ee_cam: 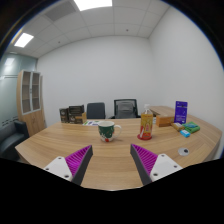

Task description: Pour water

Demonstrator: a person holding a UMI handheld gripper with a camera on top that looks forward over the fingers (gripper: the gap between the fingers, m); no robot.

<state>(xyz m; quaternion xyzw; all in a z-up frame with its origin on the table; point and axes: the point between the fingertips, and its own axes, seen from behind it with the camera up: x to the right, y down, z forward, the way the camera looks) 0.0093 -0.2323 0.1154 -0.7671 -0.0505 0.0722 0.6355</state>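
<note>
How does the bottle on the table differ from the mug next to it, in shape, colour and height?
The bottle is tall and narrow, while the mug is short and wide. The bottle looks amber with a label, while the mug is pale with a dark rim. The mug shows a handle at its side; the bottle has none. Both stand upright on the wooden table, apart from each other, beyond the open gripper, which holds nothing.

place: office meeting room | signs: long wooden conference table (110, 160); office chairs (112, 108); cabinet (30, 95); ceiling panel lights (92, 5)
</note>
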